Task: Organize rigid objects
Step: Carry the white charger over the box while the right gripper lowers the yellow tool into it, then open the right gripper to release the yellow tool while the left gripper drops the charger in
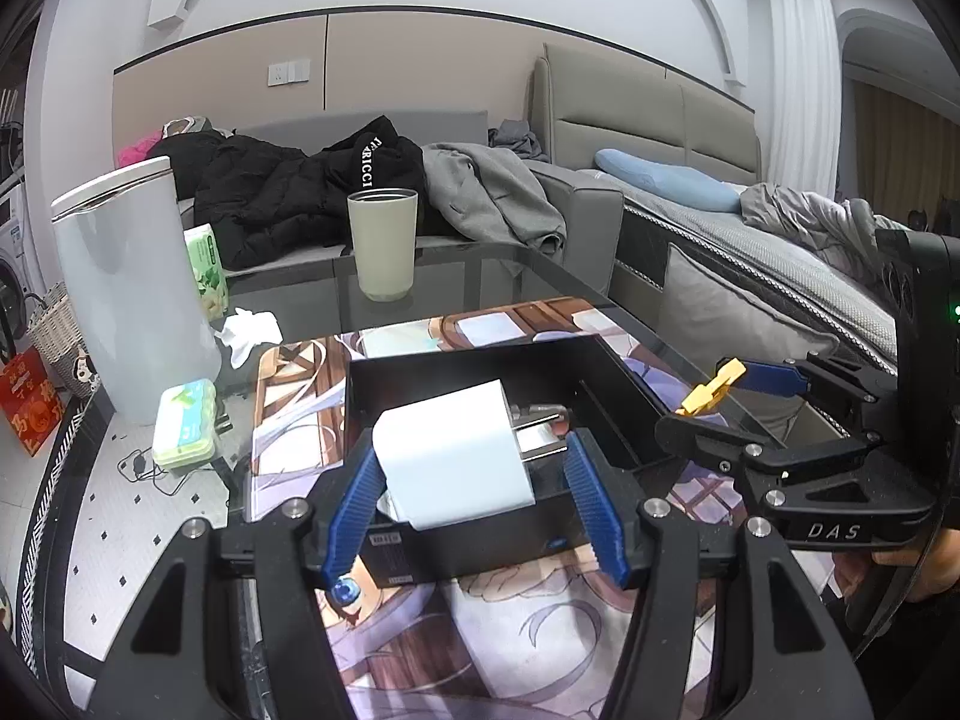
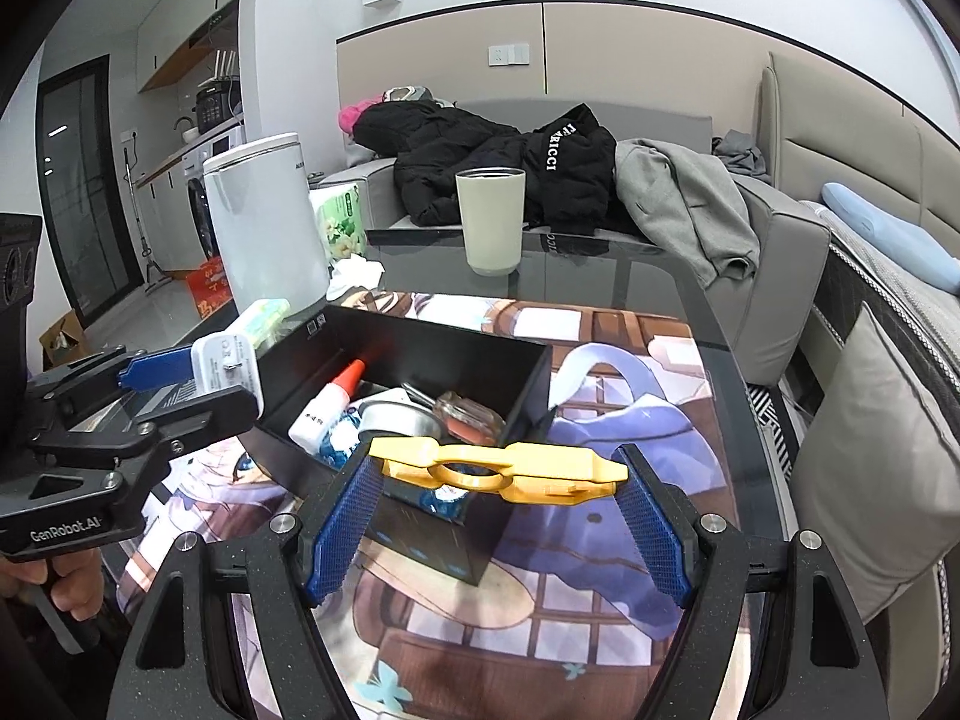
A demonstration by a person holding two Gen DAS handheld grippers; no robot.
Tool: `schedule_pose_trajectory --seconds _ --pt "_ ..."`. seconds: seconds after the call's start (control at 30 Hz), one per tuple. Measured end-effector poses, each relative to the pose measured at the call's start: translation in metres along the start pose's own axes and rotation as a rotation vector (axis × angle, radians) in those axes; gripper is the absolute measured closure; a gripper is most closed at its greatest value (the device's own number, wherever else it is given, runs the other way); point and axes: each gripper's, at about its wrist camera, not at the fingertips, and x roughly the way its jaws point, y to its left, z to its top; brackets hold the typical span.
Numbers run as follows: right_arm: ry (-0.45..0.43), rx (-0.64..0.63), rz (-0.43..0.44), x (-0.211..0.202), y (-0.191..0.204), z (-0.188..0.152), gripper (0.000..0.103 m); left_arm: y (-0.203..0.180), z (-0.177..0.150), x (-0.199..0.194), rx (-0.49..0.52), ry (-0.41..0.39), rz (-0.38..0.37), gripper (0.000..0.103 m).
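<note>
My left gripper [image 1: 474, 498] is shut on a white charger plug [image 1: 456, 462]. Its left pad presses the body and the metal prongs point at the right pad. The plug hangs over the near edge of an open black box [image 1: 456, 372]. In the right wrist view my right gripper [image 2: 498, 516] is shut on a flat yellow plastic tool [image 2: 498, 471] held crosswise by its ends, above the box's [image 2: 444, 360] near corner. Inside the box lie a white glue bottle with a red tip [image 2: 333, 399], a round metal tin [image 2: 396, 420] and a small clear case [image 2: 468, 417].
The box sits on a printed mat [image 2: 600, 540] on a glass table. At the back stand a beige cup [image 1: 383, 243], a tall white canister [image 1: 132, 294], a green tissue pack [image 1: 207, 267], a crumpled tissue [image 1: 249, 333] and a green-white box [image 1: 185, 423]. A sofa with clothes and a bed lie beyond.
</note>
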Motion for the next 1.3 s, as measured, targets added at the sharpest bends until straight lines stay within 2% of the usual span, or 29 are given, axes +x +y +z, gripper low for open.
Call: schedule_pose_trajectory --seconds 0.6,0.9,1.3 --pt "-0.050 -0.059 0.025 0.015 0.010 0.021 0.024 0.012 0.027 0.028 0.001 -0.001 0.018 0.043" --pt "-0.048 -0.089 0.023 0.029 0.017 0.023 0.024 0.020 0.020 0.042 -0.006 0.030 0.012 0.043" --pt "-0.035 -0.105 0.020 0.039 0.018 0.022 0.024 0.025 0.012 0.046 -0.017 0.028 0.019 0.042"
